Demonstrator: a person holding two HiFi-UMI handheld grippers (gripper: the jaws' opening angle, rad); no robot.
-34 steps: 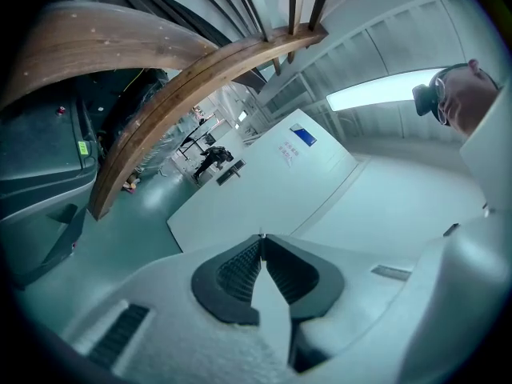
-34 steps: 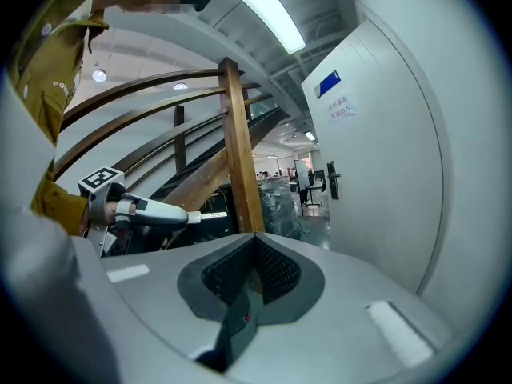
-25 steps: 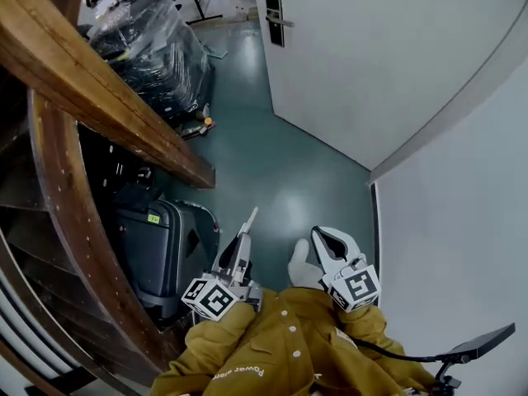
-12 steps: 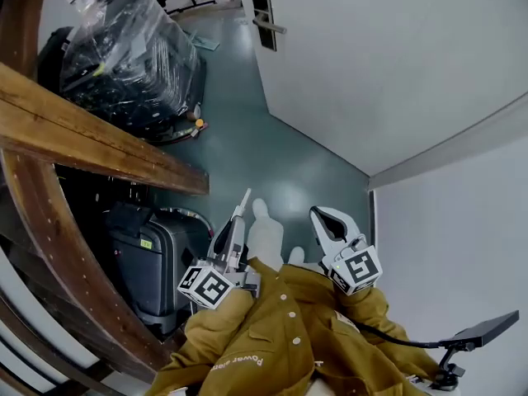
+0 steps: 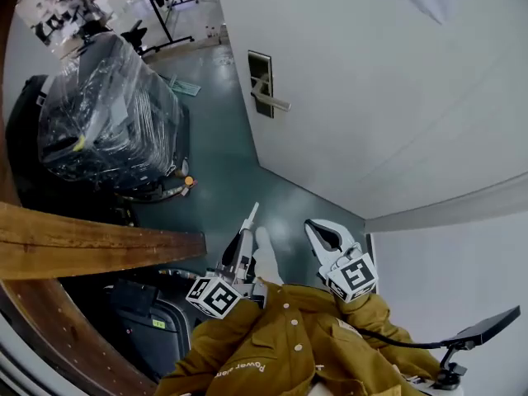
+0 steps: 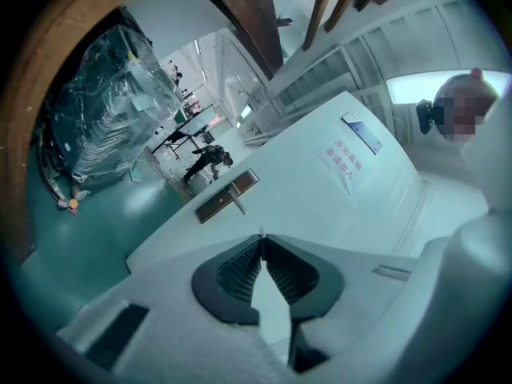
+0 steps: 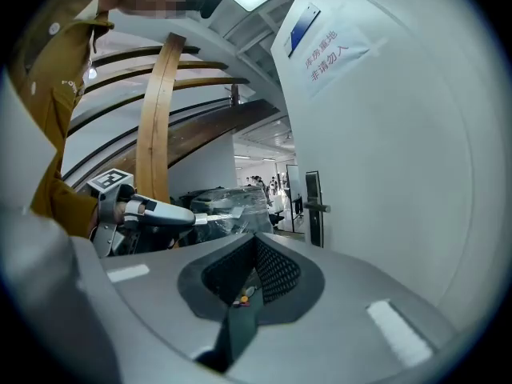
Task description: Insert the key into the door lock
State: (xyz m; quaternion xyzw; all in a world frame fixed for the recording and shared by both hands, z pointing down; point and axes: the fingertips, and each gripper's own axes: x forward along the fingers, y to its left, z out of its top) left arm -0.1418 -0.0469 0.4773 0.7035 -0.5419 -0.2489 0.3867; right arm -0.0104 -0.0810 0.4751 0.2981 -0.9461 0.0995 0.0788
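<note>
Teal floor [image 5: 227,167] runs between a plastic-wrapped bundle [image 5: 107,118] and a white door [image 5: 379,81]. The door's dark lock plate [image 5: 260,77] and lever handle [image 5: 274,101] sit well ahead of the person. The left tool [image 5: 243,234] is clamped on the key [image 5: 252,213], a thin metal blade that sticks out past the jaw tips and points roughly toward the door. The right tool [image 5: 314,224] carries nothing, and its jaws are closed together. The step in hand looks like the approach, since the key is well apart from the lock plate. To do it well, the person should come up square to the plate and find the keyhole, which is too small to make out here. The blade should then be level and in line with it, with the grip kept firm so the key does not swivel on contact.
</note>
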